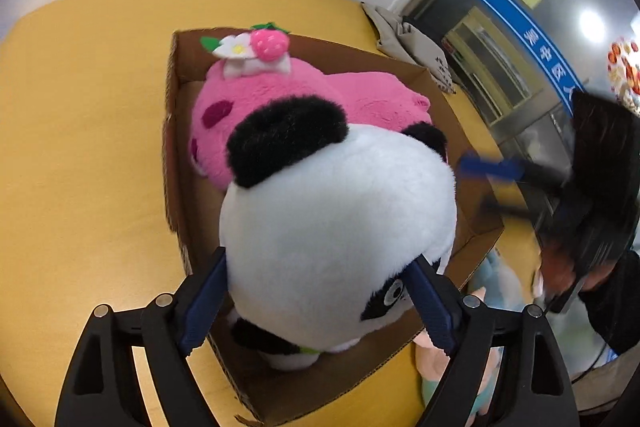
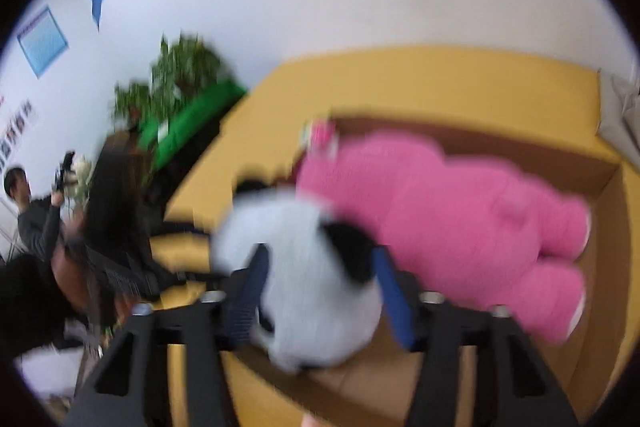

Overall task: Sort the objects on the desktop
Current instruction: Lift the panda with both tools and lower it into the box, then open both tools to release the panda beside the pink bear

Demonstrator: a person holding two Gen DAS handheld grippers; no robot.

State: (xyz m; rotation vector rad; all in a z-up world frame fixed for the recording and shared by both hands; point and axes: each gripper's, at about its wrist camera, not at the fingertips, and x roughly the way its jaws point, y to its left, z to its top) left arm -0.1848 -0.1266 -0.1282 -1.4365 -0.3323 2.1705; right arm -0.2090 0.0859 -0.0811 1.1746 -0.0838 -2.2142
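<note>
- Tongs first, left one: my left tongs (image 1: 320,303) stand wide, their blue pads (image 1: 202,303) on either flank of the panda plush (image 1: 336,227), at the lower middle of the left wrist view. Both pads lie right at the fur, but I cannot tell whether they press or merely bracket the head.
- Panda's head fills the centre of that view; its black ear points to the upper middle and its eye patch sits by the pad at lower right. I judge its body hangs down into the cardboard box (image 1: 172,131).
- Pink plush (image 1: 256,95) lies behind the panda in the box, toward the upper centre, its strawberry bow at the far wall.
- Box rests on the yellow desk (image 1: 80,147), its long axis running from lower centre up to the upper left.
- Right tongs (image 2: 320,291) sit at the lower middle of the blurred right wrist view, jaws part closed, with the panda between them. The blur leaves me unsure whether they pinch it.
- Both tongs meet the panda from opposite flanks; neither is clearly nearer. My reading is that the coming move is a straight lowering into the gap beside the pink plush, then letting go.
</note>
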